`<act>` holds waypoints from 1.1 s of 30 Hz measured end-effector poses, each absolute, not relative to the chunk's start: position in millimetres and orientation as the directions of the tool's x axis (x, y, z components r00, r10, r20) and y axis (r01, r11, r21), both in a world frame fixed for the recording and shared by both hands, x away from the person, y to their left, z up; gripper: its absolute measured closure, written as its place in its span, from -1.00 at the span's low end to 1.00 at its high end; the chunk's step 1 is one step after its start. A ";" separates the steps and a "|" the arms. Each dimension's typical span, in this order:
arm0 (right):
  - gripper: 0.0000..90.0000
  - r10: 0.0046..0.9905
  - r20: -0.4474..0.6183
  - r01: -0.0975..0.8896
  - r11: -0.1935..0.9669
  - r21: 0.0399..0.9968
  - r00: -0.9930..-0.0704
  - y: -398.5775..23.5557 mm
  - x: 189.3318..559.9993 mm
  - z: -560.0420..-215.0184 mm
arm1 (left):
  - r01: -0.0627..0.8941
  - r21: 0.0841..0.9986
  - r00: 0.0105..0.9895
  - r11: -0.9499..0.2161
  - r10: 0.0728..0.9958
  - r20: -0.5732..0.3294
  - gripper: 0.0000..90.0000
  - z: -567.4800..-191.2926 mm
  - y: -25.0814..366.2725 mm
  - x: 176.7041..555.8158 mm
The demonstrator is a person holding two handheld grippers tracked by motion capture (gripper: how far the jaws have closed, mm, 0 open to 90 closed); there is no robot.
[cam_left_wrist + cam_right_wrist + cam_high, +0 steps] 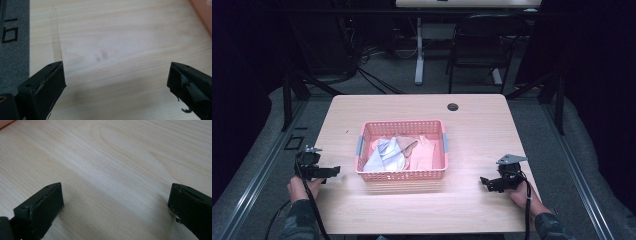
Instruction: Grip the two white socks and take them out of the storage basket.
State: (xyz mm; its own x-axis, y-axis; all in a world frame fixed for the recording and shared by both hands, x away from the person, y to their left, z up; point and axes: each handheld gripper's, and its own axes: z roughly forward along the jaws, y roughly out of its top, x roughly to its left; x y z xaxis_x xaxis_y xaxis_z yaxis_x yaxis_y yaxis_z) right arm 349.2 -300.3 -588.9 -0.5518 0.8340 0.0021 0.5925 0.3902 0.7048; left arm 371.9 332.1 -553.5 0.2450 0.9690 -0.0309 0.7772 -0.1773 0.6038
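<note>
Both grippers rest at the near table (472, 210) edge, jaws spread wide and empty. The pink basket (402, 175) lies between the left gripper (329, 171) and right gripper (485, 181), holding what appear to be crumpled cloths (399, 152). Nothing is grasped yet; all handling remains.

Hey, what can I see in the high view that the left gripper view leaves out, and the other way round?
High view: the whole pink basket with crumpled cloths inside, the right gripper open near the table's right edge, a dark round hole in the tabletop, and a chair behind.

Left gripper view: two faint dark spots on the wood and the grey floor past the table edge.

Both: the wooden table, the open, empty left gripper, and the basket, here a corner.
</note>
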 end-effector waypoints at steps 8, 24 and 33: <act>-1.00 0.834 0.003 0.592 0.389 0.706 -0.552 -300.1 349.4 -589.0 | 0.766 0.615 0.276 -0.187 0.960 -0.051 -1.00 -524.7 326.9 373.8; -1.00 0.835 0.003 0.594 0.389 0.704 -0.551 -300.1 349.3 -588.9 | 0.718 0.640 0.360 -0.273 0.933 -0.006 -1.00 -459.7 298.4 392.3; -1.00 0.834 0.004 0.594 0.390 0.704 -0.552 -300.2 349.3 -588.9 | 0.690 0.634 0.441 -0.350 0.897 0.015 -1.00 -435.4 261.7 411.8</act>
